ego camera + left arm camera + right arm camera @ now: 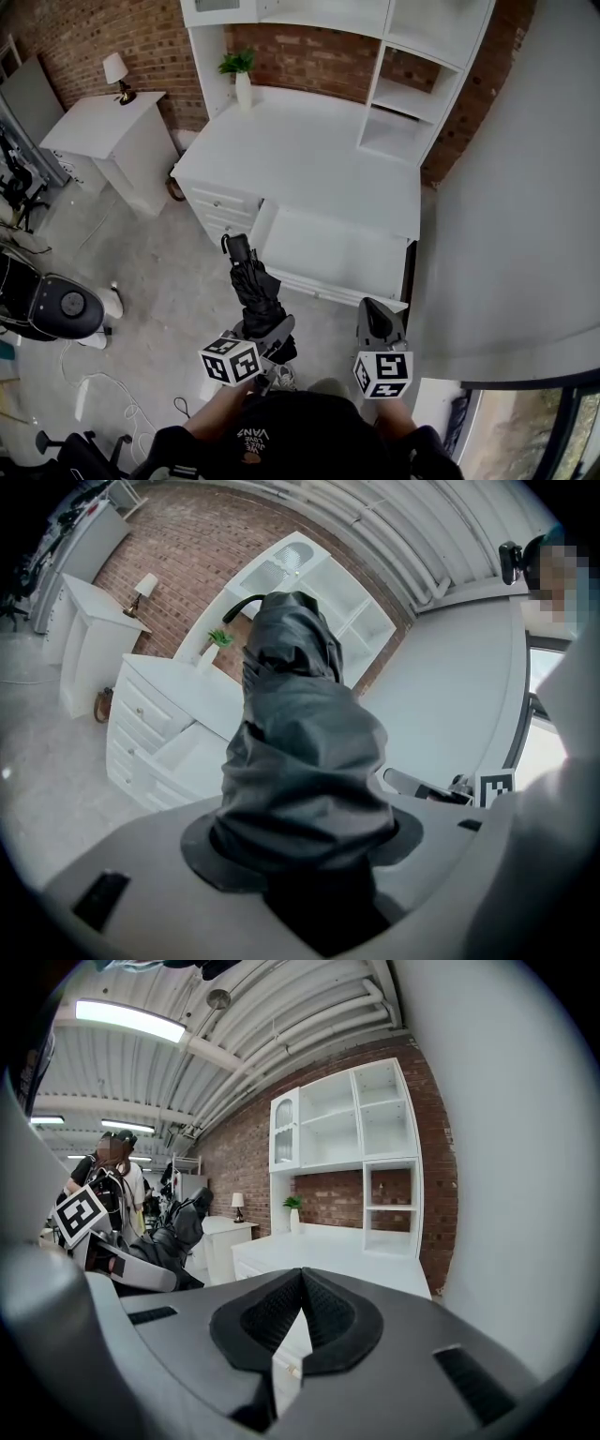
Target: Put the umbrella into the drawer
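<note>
A folded black umbrella (254, 286) points up and away toward a white desk (309, 150), its curved handle end farthest from me. My left gripper (267, 326) is shut on the umbrella's thick lower part (305, 761), which fills the left gripper view. The desk's wide drawer (328, 248) stands pulled open just beyond the umbrella's tip; it also shows at the left as the drawer (183, 757). My right gripper (376, 314) hangs to the right of the umbrella, in front of the drawer's right corner. Its jaws (302, 1277) meet at the tips with nothing between them.
A hutch with open shelves (412, 94) and a potted plant (242, 73) stand on the desk. A white cabinet with a lamp (103, 127) is at the left. A grey wall (525, 234) closes the right. Black equipment (56, 305) and cables (103, 394) lie on the floor at left.
</note>
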Action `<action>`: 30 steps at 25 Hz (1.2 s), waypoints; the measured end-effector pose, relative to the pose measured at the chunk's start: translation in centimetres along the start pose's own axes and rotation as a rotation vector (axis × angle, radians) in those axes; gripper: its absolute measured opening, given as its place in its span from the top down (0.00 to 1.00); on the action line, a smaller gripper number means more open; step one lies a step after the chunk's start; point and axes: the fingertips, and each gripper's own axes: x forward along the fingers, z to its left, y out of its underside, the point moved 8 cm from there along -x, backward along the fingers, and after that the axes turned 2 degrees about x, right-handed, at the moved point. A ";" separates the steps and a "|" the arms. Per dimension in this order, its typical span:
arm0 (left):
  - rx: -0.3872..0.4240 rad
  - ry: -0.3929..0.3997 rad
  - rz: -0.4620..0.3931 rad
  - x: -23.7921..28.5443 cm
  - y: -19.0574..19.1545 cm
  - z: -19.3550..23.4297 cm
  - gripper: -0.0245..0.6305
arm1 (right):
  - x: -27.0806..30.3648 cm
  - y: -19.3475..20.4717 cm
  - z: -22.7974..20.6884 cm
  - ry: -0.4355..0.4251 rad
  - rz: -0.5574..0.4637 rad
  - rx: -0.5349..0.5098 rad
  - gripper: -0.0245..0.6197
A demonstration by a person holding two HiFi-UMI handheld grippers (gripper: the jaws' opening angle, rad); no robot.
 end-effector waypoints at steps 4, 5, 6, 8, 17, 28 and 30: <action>-0.028 0.008 0.005 1.6 -0.9 1.5 0.56 | 2.1 -0.2 0.3 -0.014 0.015 -0.005 0.96; -0.039 0.007 0.005 2.0 -1.0 1.8 0.56 | 2.5 -0.3 0.2 -0.019 0.019 -0.009 0.96; -0.048 0.005 0.004 2.6 -1.1 2.1 0.56 | 3.1 -0.3 0.0 -0.024 0.023 -0.013 0.96; -0.067 0.000 0.002 4.4 -1.6 3.0 0.56 | 5.0 -0.6 -0.9 -0.036 0.029 -0.023 0.96; -0.165 -0.084 -0.045 12.1 -4.1 5.5 0.56 | 14.9 -3.3 -4.9 -0.178 0.062 -0.083 0.96; -0.321 -0.173 -0.090 21.6 -5.0 8.4 0.56 | 23.2 -4.7 -9.7 -0.330 0.109 -0.144 0.96; -0.345 -0.197 -0.099 23.1 -5.0 9.2 0.56 | 24.2 -4.7 -10.3 -0.347 0.116 -0.149 0.96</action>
